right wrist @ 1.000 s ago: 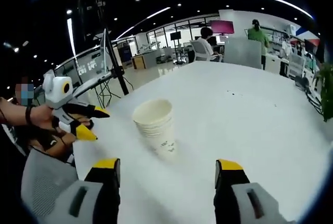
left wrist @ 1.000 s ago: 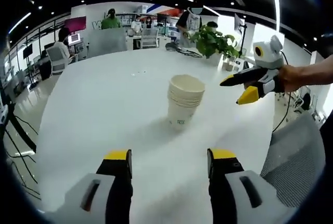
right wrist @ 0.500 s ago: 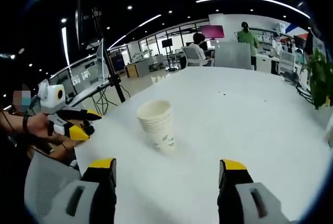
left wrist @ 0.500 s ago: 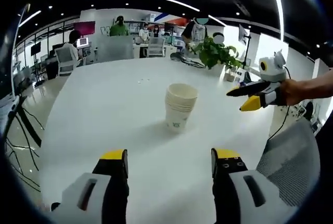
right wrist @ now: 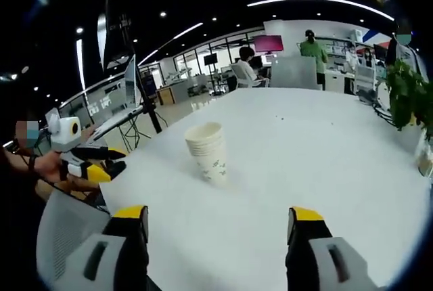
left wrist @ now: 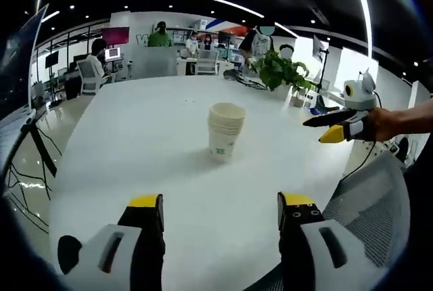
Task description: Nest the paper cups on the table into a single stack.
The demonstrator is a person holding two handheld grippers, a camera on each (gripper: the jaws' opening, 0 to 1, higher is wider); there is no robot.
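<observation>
A single stack of nested white paper cups [left wrist: 224, 130] stands upright near the middle of the round white table [left wrist: 128, 135]. My left gripper [left wrist: 221, 203] is open and holds nothing, well short of the stack. At the right of that view, a hand holds my right gripper [left wrist: 336, 126] off the table's edge. In the right gripper view the cup stack [right wrist: 210, 151] stands ahead on the table [right wrist: 325, 142]. My right gripper [right wrist: 218, 215] is open and bare. The left gripper [right wrist: 95, 164] hangs at the left, beside the table.
A grey mesh chair [left wrist: 369, 196] sits at the table's near edge, also seen as the chair [right wrist: 64, 237]. A potted plant [left wrist: 281, 71] stands at the far right edge. A tripod with a screen [right wrist: 135, 81] stands off the table. People sit at desks behind.
Both views have drawn back from the cup stack, which now looks smaller and farther away. The stack itself has not moved. Both grippers stay open.
</observation>
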